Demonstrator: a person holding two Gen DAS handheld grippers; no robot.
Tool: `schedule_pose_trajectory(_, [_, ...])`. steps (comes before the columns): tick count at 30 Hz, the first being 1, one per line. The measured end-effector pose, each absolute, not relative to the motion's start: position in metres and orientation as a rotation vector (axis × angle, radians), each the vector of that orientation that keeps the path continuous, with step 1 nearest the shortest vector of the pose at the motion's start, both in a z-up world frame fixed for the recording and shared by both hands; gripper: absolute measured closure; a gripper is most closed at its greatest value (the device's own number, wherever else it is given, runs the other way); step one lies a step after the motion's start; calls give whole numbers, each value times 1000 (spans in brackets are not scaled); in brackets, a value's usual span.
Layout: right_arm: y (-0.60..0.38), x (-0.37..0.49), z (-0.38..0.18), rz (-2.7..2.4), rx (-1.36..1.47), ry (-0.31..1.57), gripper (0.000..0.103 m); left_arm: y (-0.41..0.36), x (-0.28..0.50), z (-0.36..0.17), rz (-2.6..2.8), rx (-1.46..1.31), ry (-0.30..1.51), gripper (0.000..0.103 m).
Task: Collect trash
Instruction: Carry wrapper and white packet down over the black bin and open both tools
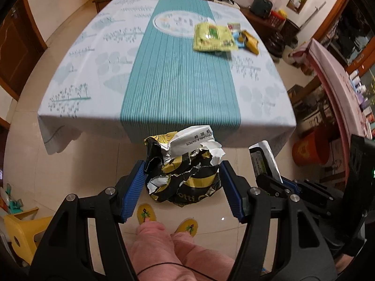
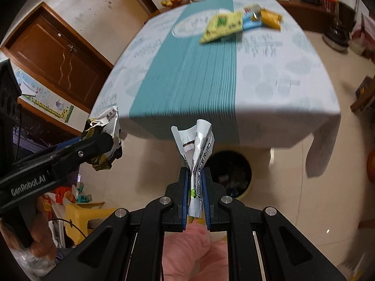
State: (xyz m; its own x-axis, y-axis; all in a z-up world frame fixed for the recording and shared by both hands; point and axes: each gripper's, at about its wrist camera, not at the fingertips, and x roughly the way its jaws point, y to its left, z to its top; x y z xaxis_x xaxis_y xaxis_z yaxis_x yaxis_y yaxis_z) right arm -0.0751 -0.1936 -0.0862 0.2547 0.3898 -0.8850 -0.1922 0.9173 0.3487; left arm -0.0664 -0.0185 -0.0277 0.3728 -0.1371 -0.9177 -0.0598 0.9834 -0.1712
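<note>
Trash being gripped off the table: crumpled black-yellow wrapper (image 1: 184,166) sitting clamped in left gripper (image 1: 182,180), silver-white wrapper (image 2: 195,164) pinched tight in right gripper (image 2: 195,199). Bin (image 2: 232,173) showing at 1 o'clock of the right gripper, half hidden under tablecloth edge. More wrappers (image 1: 222,37) lying at 1 o'clock on the teal-striped table (image 1: 164,82), blurring. Tiled floor (image 1: 82,164), wooden door (image 2: 61,63) around.

Wrappers (image 1: 214,36) on table (image 1: 93,70), far right.
</note>
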Motion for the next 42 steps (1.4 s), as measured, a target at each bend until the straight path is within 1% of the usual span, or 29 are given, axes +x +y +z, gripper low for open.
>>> schedule_pose_trajectory(5, [-193, -77, -134, 370, 213, 1305, 92, -19, -69, -80, -82, -196, 1249, 42])
schedule_pose_trajectory(9, [-192, -71, -189, 329, 244, 1352, 92, -19, -64, -138, -111, -232, 1295, 42])
schedule_pose_trajectory(15, [-190, -63, -279, 286, 286, 1406, 92, -20, -51, -226, -115, -214, 1326, 41])
schedule_pose_trajectory(22, [-184, -41, -374, 247, 325, 1421, 91, -16, -28, -318, -130, -207, 1356, 40])
schedule_pose_trajectory(23, [-183, -36, -385, 240, 330, 1422, 89, -16, -24, -327, -133, -206, 1357, 39])
schedule_pose_trajectory(25, [-183, -30, -410, 224, 352, 1424, 79, -13, -18, -350, -132, -203, 1361, 37])
schedule_pose_trajectory(26, [-181, -28, -420, 218, 362, 1427, 77, -13, -16, -358, -131, -203, 1368, 35])
schedule_pose_trajectory(27, [-182, -25, -434, 217, 383, 1433, 70, -11, -13, -370, -131, -207, 1377, 35])
schedule_pose_trajectory(28, [-181, -22, -443, 210, 393, 1437, 64, -9, -8, -379, -128, -210, 1384, 32])
schedule_pose_trajectory(30, [-179, -19, -463, 189, 396, 1446, 62, -7, -3, -394, -129, -205, 1388, 26])
schedule_pose_trajectory(31, [-178, -19, -470, 184, 394, 1451, 57, -8, -1, -401, -128, -197, 1385, 20])
schedule_pose_trajectory(33, [-177, -18, -485, 173, 388, 1457, 51, -8, 3, -411, -125, -179, 1374, 17])
schedule_pose_trajectory(36, [-174, -20, -500, 165, 371, 1460, 49, -10, 4, -423, -124, -164, 1366, 11])
schedule_pose_trajectory(42, [-176, -27, -506, 147, 352, 1440, 49, -18, -2, -428, -123, -136, 1346, 10])
